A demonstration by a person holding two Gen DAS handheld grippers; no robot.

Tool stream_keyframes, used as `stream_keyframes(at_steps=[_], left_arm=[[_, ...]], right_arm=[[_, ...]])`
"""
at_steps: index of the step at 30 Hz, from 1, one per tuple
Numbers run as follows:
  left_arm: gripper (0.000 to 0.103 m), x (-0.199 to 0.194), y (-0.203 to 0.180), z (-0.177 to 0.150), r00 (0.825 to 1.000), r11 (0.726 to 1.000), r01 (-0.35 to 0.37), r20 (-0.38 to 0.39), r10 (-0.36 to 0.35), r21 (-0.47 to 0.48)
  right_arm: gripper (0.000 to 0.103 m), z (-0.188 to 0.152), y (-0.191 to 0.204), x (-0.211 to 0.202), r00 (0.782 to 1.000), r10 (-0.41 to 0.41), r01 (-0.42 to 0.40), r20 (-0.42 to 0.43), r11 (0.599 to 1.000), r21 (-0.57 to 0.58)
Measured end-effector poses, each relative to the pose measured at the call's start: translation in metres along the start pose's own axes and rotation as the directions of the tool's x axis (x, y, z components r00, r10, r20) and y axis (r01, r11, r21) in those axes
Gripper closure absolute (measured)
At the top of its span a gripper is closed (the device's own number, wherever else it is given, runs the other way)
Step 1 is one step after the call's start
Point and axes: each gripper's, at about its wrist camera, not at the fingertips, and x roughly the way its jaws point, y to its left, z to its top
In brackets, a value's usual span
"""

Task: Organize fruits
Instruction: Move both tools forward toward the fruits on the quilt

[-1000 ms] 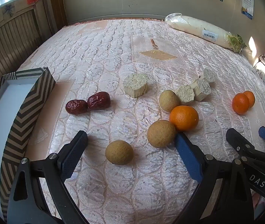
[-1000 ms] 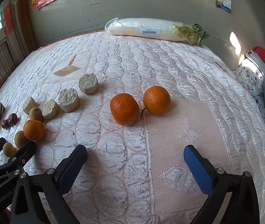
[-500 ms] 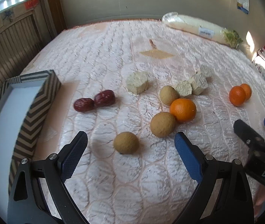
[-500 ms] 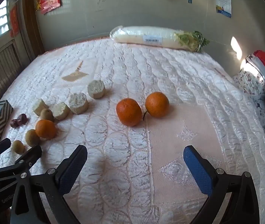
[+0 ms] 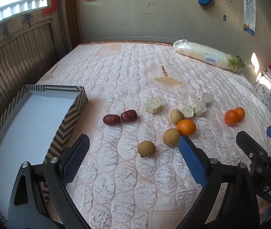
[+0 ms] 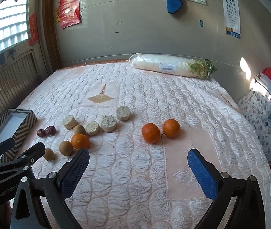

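Fruit lies scattered on a quilted pink bedspread [image 5: 116,72]. Two red dates [image 5: 120,117] sit beside a striped box [image 5: 66,118] with a white inside. Three brown round fruits [image 5: 146,148] lie near one orange [image 5: 186,127]. Two more oranges [image 6: 160,129] rest together further right. My left gripper [image 5: 133,162] hovers open above the nearest brown fruit, holding nothing. My right gripper [image 6: 138,171] hangs open short of the orange pair, also empty.
Several pale cut chunks [image 6: 107,123] lie behind the brown fruits. A wrapped white radish [image 6: 171,66] lies along the far edge by the wall. A floral bundle with a red cap [image 6: 268,95] stands at the right. Wooden panelling runs on the left.
Both grippers have lifted and drawn back, so the fruit looks smaller and more of the wall and box shows. Both stayed open. No fruit has moved.
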Motion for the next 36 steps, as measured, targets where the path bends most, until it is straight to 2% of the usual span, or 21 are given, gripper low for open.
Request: stream_keyframes(at_steps=[11, 18, 36], left_arm=[[0.008, -0.012, 0.007, 0.003, 0.999, 1.0, 0.003, 0.033, -0.002, -0.011], [0.008, -0.01, 0.006, 0.003, 1.0, 1.0, -0.006, 0.009, 0.006, -0.004], [0.008, -0.014, 0.008, 0.004, 1.0, 1.0, -0.007, 0.022, 0.007, -0.017]], right_arm=[[0.0, 0.0, 0.012, -0.008, 1.0, 0.003, -0.003, 0.016, 1.0, -0.03], [0.0, 0.001, 0.016, -0.009, 1.0, 0.009, -0.008, 0.016, 0.999, -0.042], [0.0, 0.0, 0.017, -0.01, 1.0, 0.01, -0.009, 0.018, 0.999, -0.054]])
